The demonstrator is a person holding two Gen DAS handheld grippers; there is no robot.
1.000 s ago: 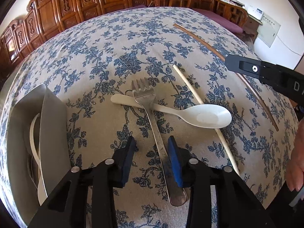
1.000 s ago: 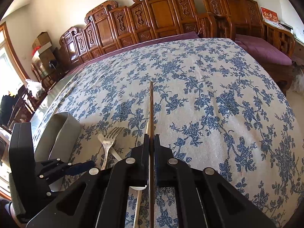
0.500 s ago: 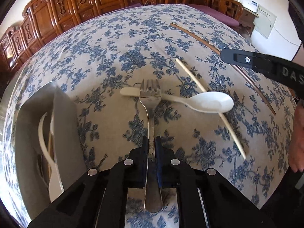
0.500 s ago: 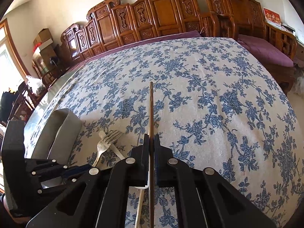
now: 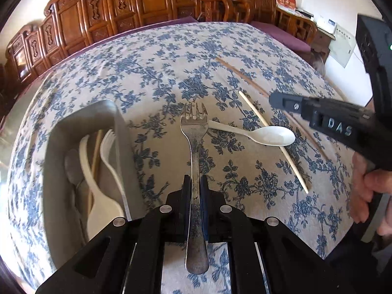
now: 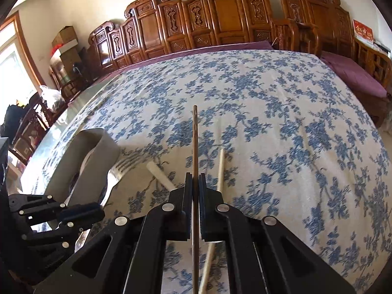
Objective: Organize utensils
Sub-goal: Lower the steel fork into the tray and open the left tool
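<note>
My left gripper (image 5: 195,183) is shut on the handle of a metal fork (image 5: 194,132), whose tines point away above the floral tablecloth. A white plastic spoon (image 5: 267,136) lies on a pale chopstick (image 5: 272,139) to the right of the fork. My right gripper (image 6: 195,183) is shut on a dark brown chopstick (image 6: 195,137) that points straight ahead; this gripper also shows in the left wrist view (image 5: 325,117). A grey utensil tray (image 5: 61,166) stands at the left and holds white plastic utensils (image 5: 107,161).
The round table carries a blue-flowered cloth (image 6: 281,127). Carved wooden chairs (image 6: 220,22) ring its far side. A purple cushioned bench (image 6: 355,76) is at the right. The pale chopstick (image 6: 220,169) and spoon handle (image 6: 159,174) lie under the right gripper.
My left gripper has shut on the fork handle and lifted the fork off the spoon. The right gripper has kept the brown chopstick and shifted left, towards the tray.
</note>
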